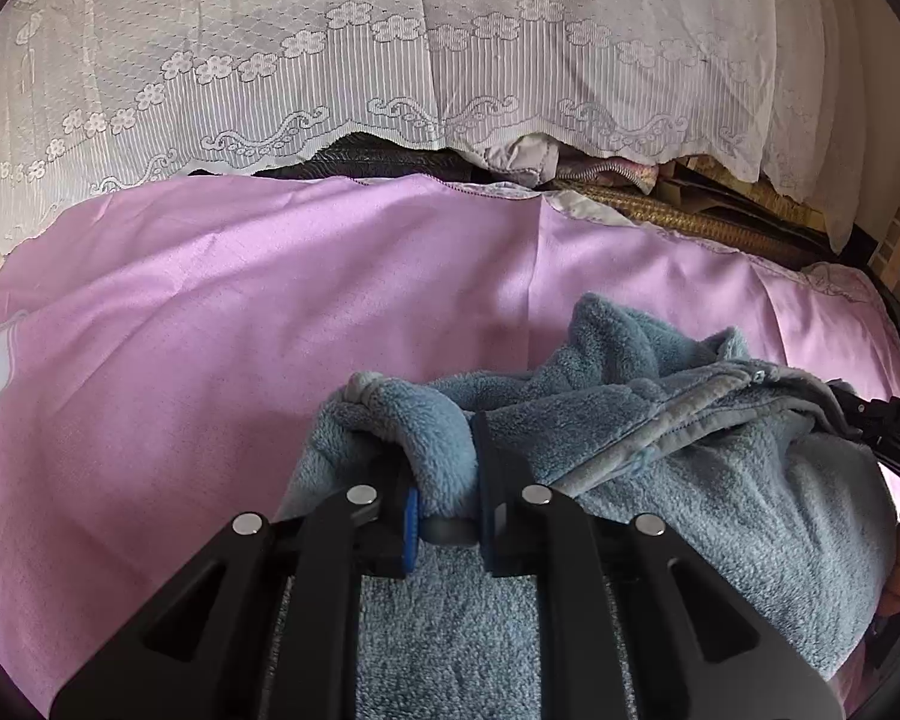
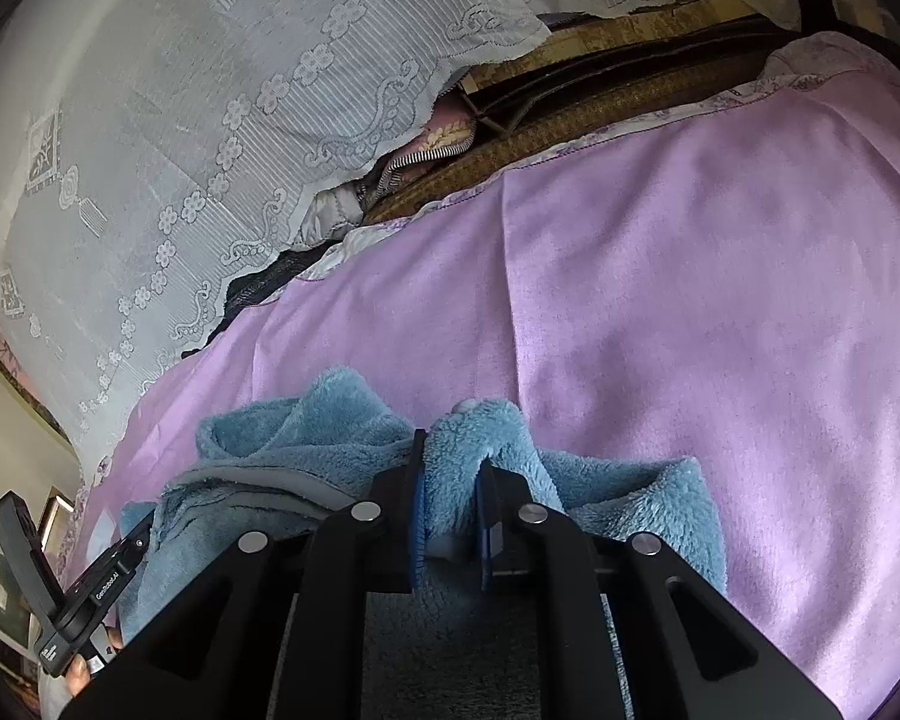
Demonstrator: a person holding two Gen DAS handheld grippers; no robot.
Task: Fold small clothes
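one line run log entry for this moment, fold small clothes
stage: lifting | left claw: shut on fluffy blue fleece garment | right claw: shut on same garment | surface: pink satin bedsheet

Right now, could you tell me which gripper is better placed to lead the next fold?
Probably neither: the left gripper and right gripper each pinch a fleece garment corner over the pink sheet.

A home bedroom: a bed under a pink sheet (image 1: 270, 300), a white lace curtain (image 1: 390, 48) behind it.
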